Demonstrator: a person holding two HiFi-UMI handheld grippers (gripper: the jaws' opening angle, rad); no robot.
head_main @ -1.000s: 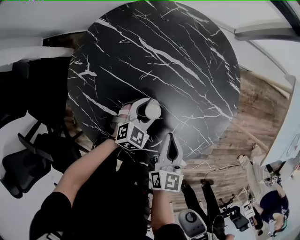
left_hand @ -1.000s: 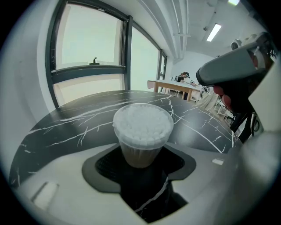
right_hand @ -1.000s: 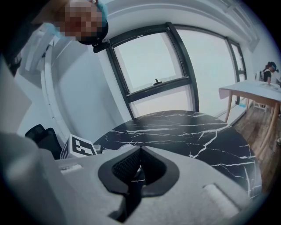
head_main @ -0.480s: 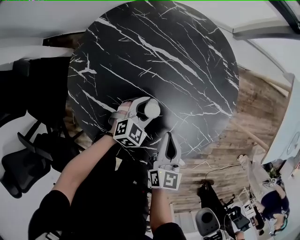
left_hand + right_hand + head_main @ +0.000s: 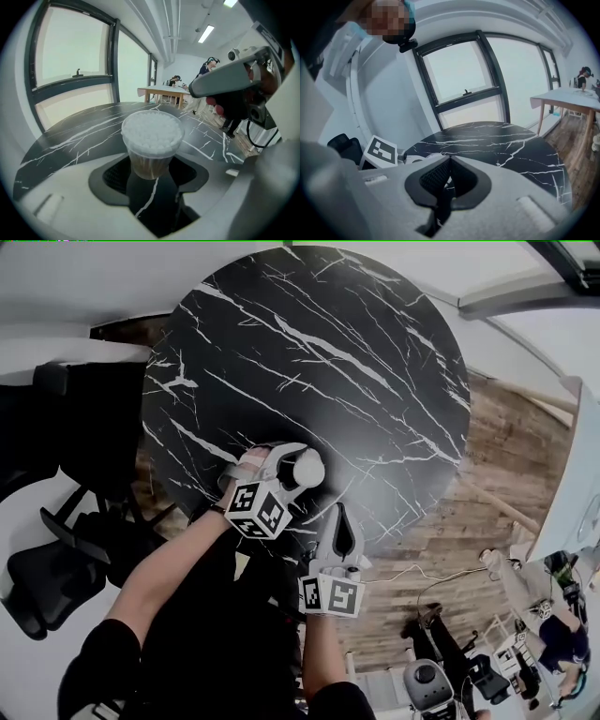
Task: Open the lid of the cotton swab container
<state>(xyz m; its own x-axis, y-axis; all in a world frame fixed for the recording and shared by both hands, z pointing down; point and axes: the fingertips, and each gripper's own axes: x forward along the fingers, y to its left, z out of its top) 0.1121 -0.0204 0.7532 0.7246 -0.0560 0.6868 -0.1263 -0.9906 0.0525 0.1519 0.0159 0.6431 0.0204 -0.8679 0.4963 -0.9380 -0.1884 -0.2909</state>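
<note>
Left tool (image 5: 151,174) pinching cotton swab container (image 5: 152,140) low on its clear body, near front edge of round black marble counter (image 5: 328,352). White swab tips fill top (lid hard to make out). Right tool (image 5: 449,161) pressed together, empty, just beside left, pointing over counter edge.

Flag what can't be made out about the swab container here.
Whether the cotton swab container is lidded: left gripper view, clear plastic over white tips, no seam readable; head view, too small.
Container's base: left gripper view, hidden between the left tongs; on or off the table, unclear.
Container's wall: head view, covered by the tongs.
</note>
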